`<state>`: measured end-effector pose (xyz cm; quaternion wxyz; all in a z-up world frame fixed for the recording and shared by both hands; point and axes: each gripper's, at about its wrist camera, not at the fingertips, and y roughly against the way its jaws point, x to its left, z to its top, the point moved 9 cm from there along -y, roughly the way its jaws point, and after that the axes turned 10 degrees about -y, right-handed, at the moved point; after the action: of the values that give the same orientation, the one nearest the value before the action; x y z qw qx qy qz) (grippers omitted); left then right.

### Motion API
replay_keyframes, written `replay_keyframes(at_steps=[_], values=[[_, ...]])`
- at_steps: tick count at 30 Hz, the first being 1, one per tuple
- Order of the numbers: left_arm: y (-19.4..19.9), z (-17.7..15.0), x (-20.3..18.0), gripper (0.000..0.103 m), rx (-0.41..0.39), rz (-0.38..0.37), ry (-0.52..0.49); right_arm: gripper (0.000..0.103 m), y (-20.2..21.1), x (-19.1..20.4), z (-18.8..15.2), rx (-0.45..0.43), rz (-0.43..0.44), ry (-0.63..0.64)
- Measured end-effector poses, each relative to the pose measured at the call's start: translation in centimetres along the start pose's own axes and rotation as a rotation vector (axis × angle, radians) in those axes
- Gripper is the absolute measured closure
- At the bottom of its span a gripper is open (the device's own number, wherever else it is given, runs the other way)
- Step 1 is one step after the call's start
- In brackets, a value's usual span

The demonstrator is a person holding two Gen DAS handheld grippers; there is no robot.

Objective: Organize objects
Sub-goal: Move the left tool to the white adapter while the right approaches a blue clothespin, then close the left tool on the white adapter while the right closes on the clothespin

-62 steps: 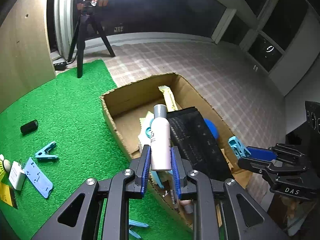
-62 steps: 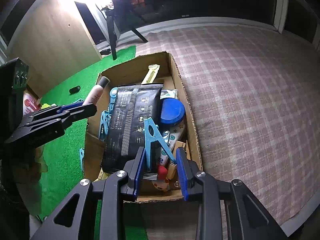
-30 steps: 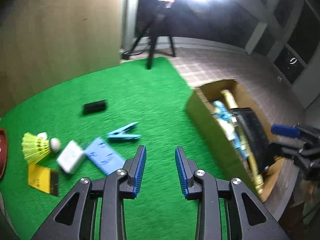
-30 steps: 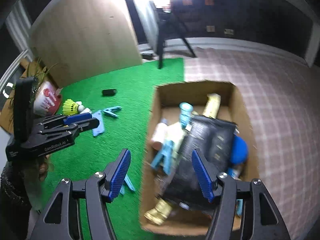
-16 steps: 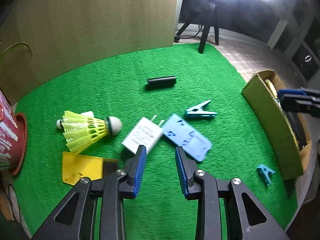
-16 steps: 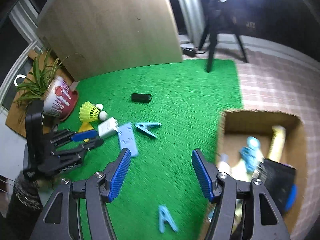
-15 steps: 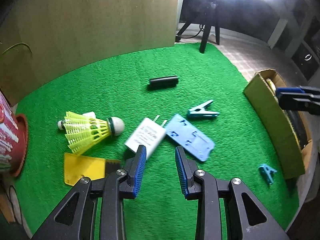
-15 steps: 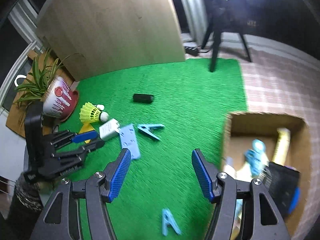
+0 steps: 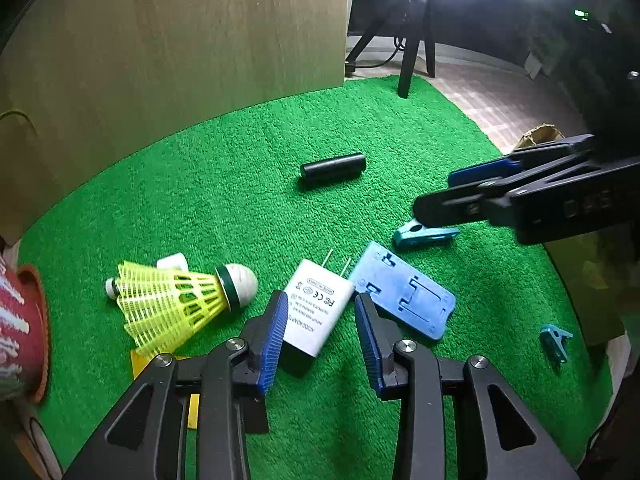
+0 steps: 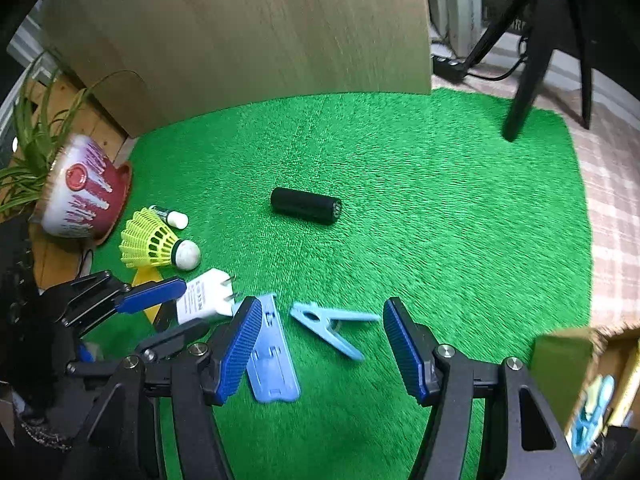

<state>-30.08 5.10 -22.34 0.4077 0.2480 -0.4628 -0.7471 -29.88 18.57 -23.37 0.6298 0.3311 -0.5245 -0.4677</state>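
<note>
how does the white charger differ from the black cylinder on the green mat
The charger is white, boxy, printed with text and has two metal prongs; the cylinder is plain black and round. The charger sits between the open left gripper's fingers, beside the blue plate; the cylinder lies alone farther back, away from both grippers. Both lie on their sides on the mat.

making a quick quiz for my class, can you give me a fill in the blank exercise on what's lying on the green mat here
1. The white plastic charger plug has ____ metal prongs.
2. The yellow mesh shuttlecock lies on its ____.
3. The left tool hovers over the white charger plug, while the right tool hovers over the light blue plastic ____.
4. The black cylinder lies on the ____ artificial grass mat.

Missing words: two; side; clothespin; green
</note>
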Motion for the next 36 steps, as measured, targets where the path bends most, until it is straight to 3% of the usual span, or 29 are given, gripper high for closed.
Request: replay_keyframes(at_steps=[3,13,27,36], values=[[-0.5,0.2,0.3,0.058,0.016,0.013,-0.02,0.044,-1.0,0.3,0.3,0.008,-0.011,0.017],[-1.6,-0.4,0.2,0.058,0.046,-0.01,-0.026,0.047,-2.4,-0.3,-0.3,0.066,-0.03,0.038],[-2.0,-0.7,0.0,0.063,0.029,-0.007,0.041,0.079,-2.0,-0.6,-2.2,0.062,-0.188,0.196],[-0.8,-1.8,-0.7,0.064,0.01,-0.028,0.1,0.08,-1.0,-1.1,-3.6,0.051,-0.138,0.151]])
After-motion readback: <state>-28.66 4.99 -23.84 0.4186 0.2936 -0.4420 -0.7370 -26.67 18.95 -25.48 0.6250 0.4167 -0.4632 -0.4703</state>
